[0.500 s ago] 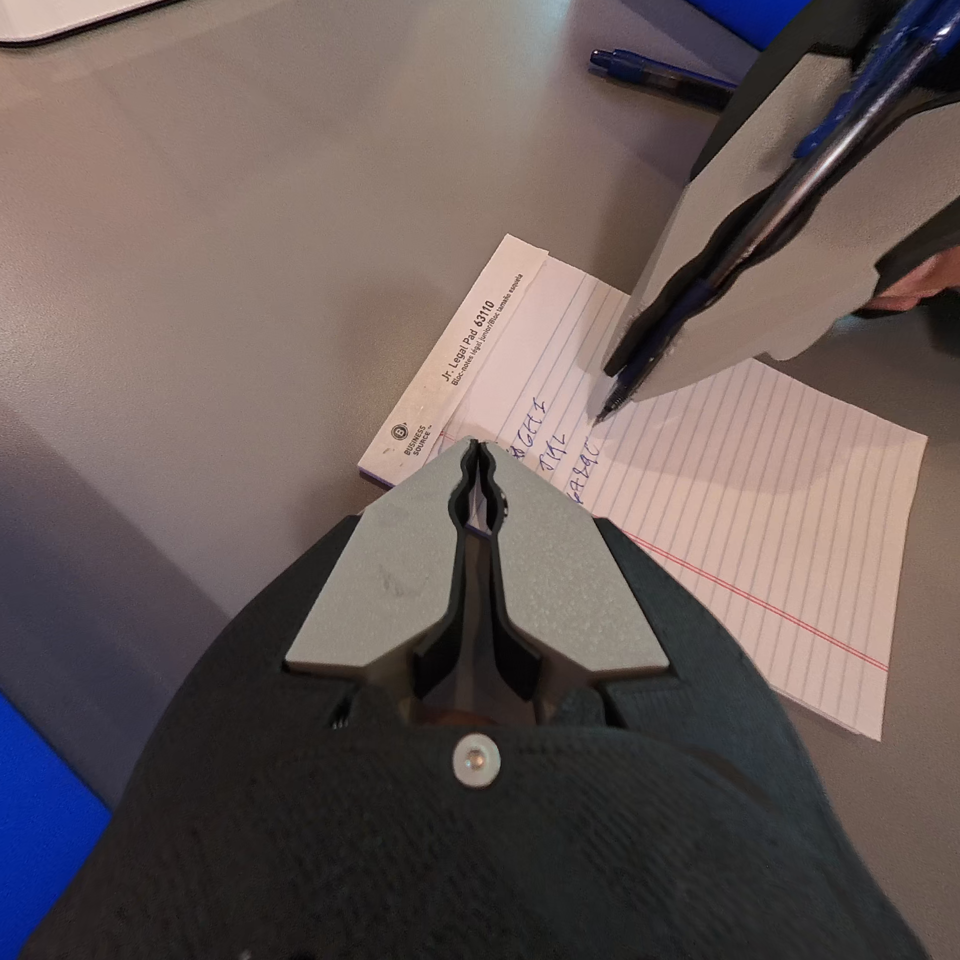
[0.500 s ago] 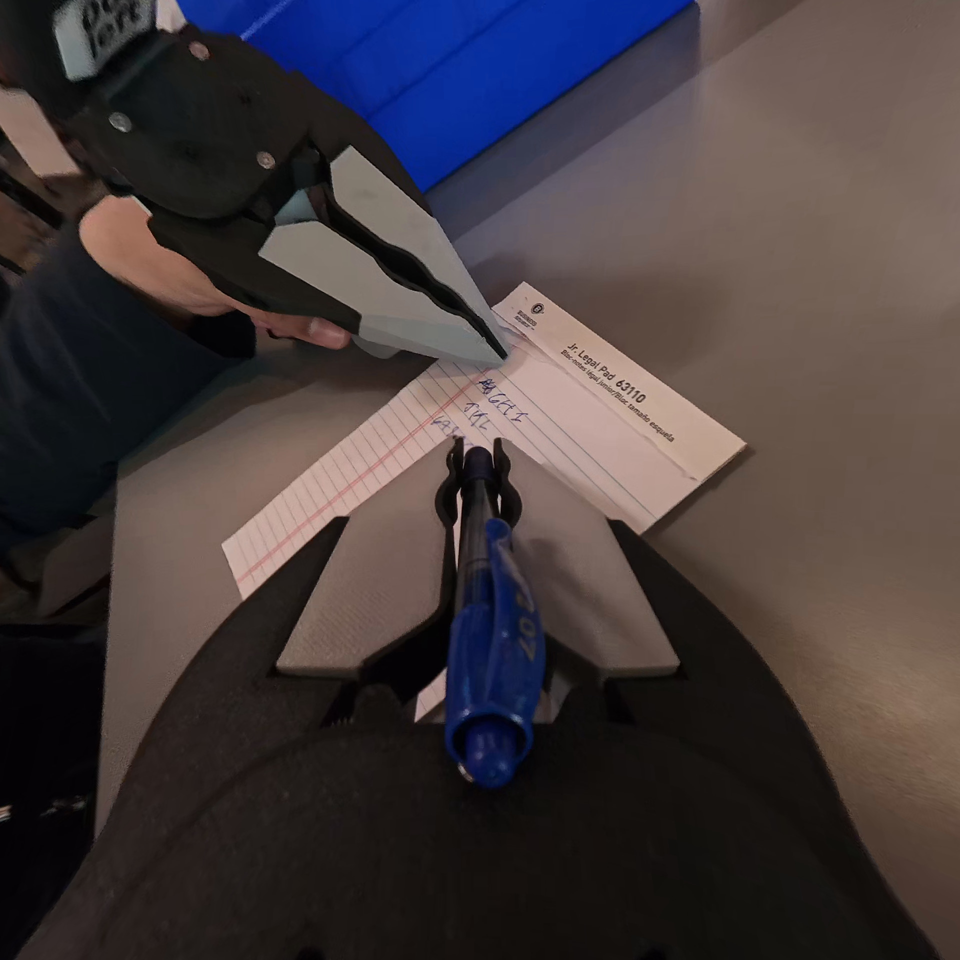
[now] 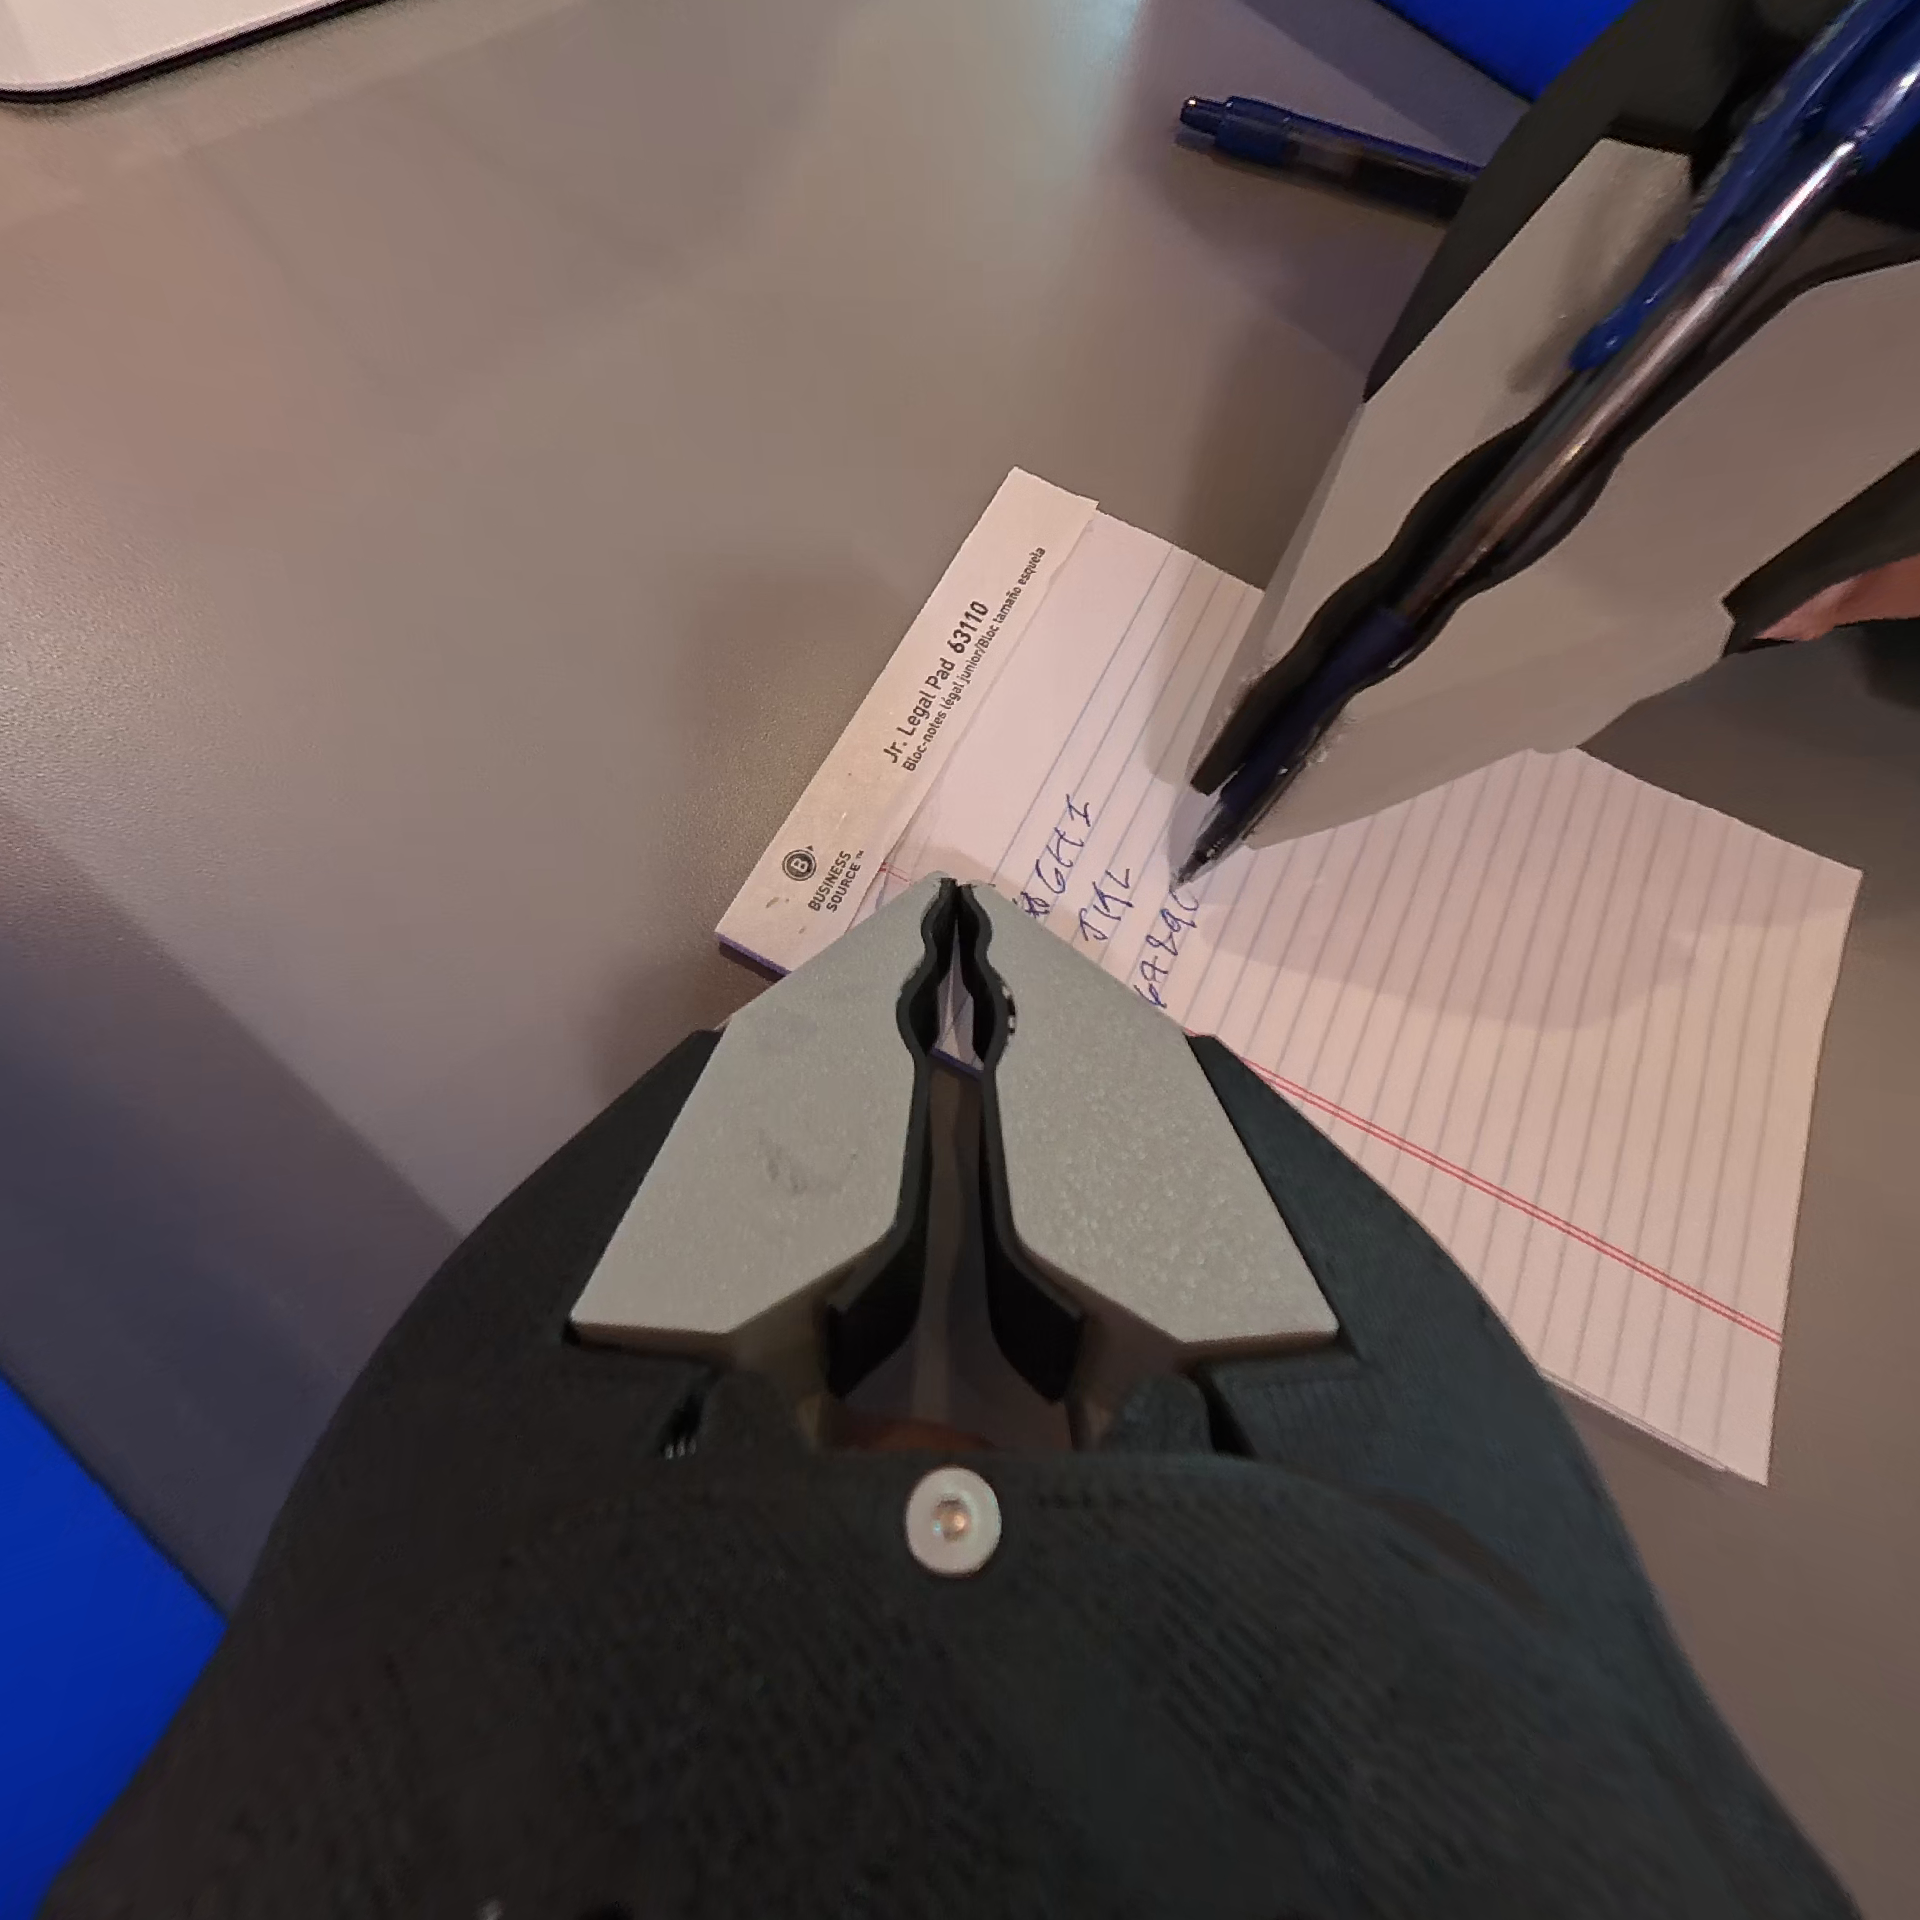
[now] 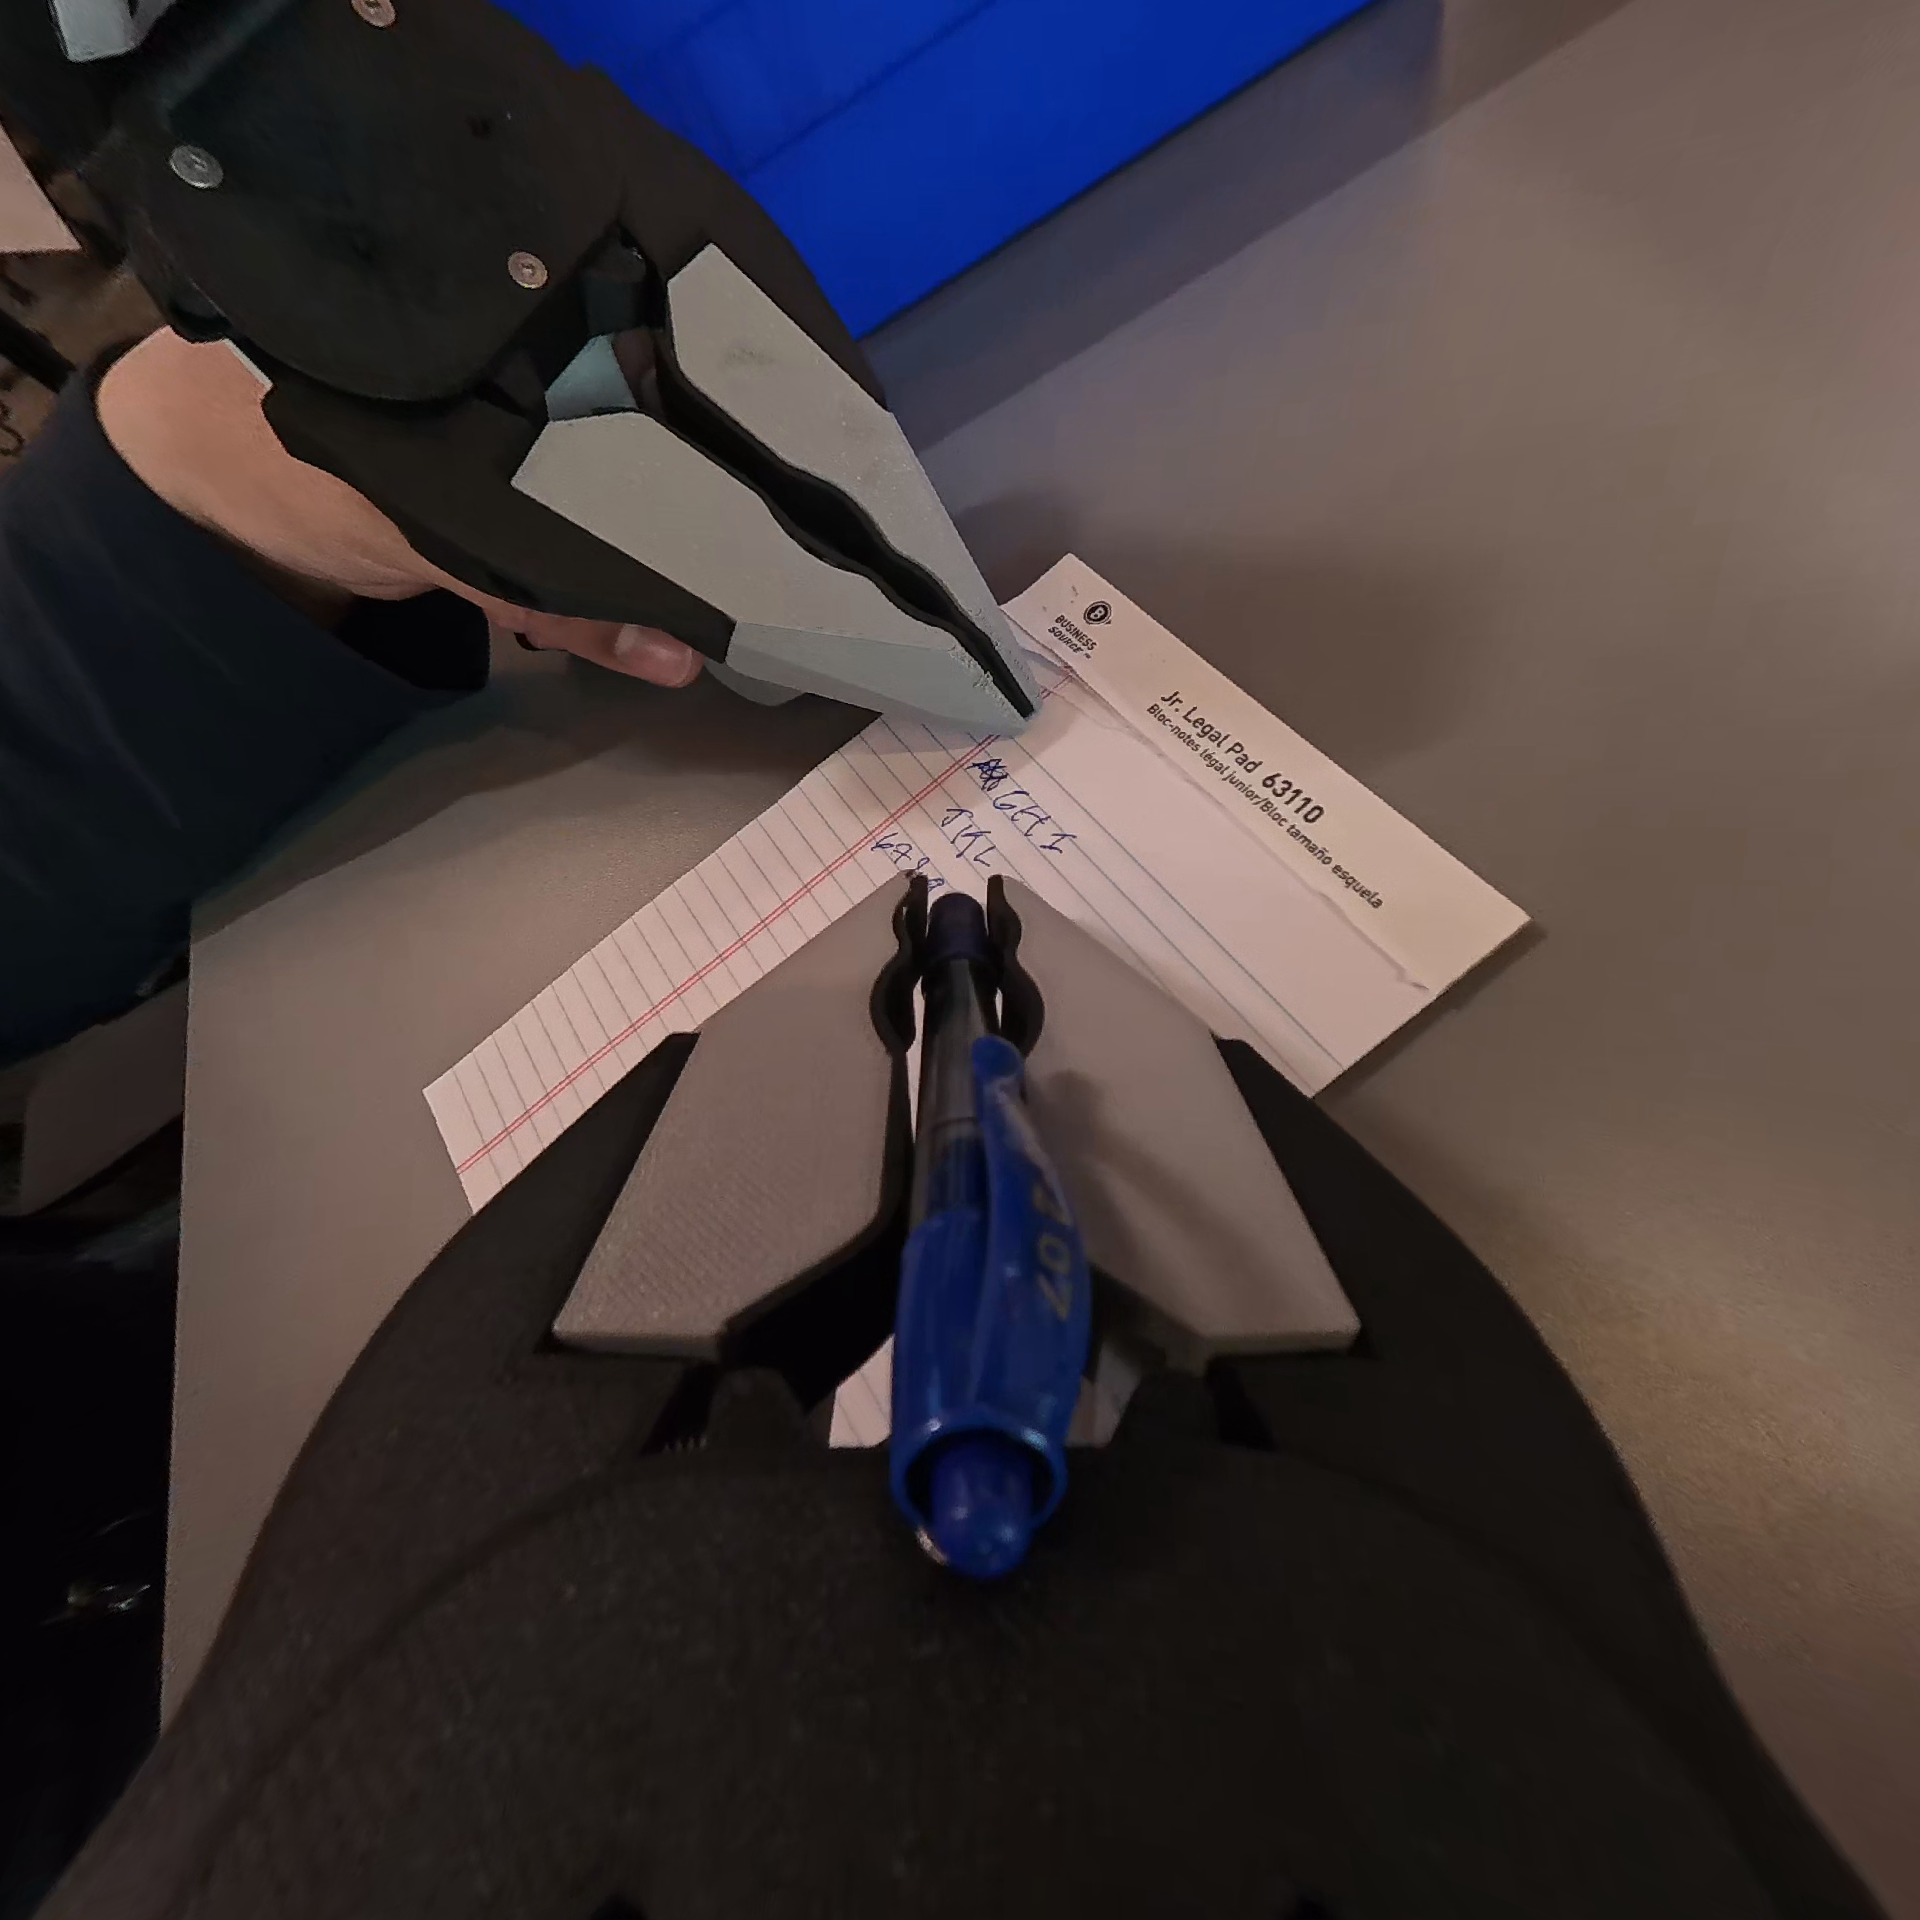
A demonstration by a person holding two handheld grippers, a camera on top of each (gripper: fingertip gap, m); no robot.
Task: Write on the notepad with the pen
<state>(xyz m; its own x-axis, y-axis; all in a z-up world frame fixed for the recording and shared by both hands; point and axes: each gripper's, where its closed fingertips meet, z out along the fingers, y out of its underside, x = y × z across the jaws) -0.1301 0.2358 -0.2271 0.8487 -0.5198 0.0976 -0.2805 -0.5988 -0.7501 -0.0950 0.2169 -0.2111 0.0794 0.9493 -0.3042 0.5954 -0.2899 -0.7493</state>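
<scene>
A white lined notepad point(image 3: 1507, 1091) with a card header strip lies on the grey table; it also shows in the right wrist view point(image 4: 1195, 862). Three short lines of blue handwriting sit near its top corner. My right gripper point(image 4: 951, 894) is shut on a blue pen point(image 4: 987, 1278). In the left wrist view the pen point(image 3: 1320, 707) has its tip down on the page at the end of the third line. My left gripper point(image 3: 958, 894) is shut and empty, its tips pressed on the pad's top corner; it also shows in the right wrist view point(image 4: 1023, 701).
A second blue pen point(image 3: 1309, 140) lies on the table beyond the pad. A blue surface point(image 4: 987, 135) borders the far side of the grey table point(image 3: 520, 520). A white flat object point(image 3: 104, 42) sits at the far left corner. A person's hand point(image 4: 343, 520) holds the left gripper. My right fingertips sit around 5 cm from my left ones.
The pen tip has moved slightly along the third line, and the writing there has grown a little. The left gripper has stayed on the pad's corner.
</scene>
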